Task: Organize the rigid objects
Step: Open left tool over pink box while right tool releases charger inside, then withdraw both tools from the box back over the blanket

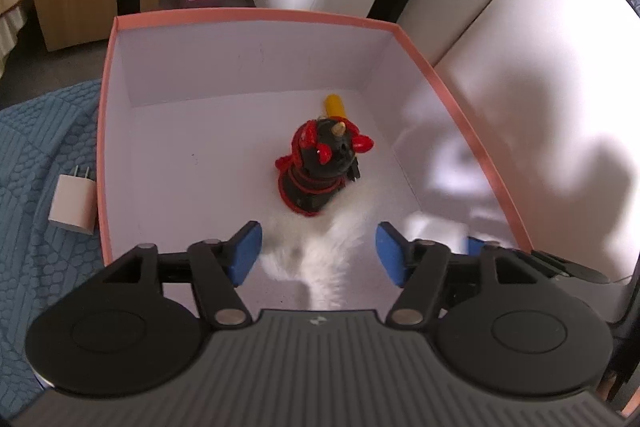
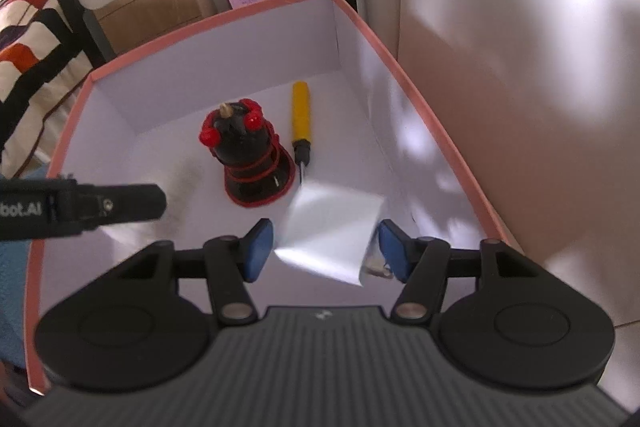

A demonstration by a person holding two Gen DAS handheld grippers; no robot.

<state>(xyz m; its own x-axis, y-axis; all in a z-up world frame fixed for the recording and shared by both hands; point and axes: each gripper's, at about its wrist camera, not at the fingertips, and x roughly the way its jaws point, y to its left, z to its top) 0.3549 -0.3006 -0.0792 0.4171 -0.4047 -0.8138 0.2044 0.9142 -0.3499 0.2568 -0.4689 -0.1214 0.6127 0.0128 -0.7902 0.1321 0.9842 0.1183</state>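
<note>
Box [image 1: 460, 99] left half free; figurine [image 1: 320, 167], yellow tool [image 2: 301, 115] block right-centre.

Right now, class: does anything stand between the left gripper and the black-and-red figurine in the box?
Yes: a blurred white fluffy thing sits between the open fingers of the left gripper, directly in front of the figurine inside the box.

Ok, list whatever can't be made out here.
- Left wrist view: white fluffy thing between the pads of the left gripper, motion-blurred; yellow-handled tool mostly hidden behind the figurine.
- Right wrist view: pale boxy object at the right gripper, blurred; identity unclear.
</note>
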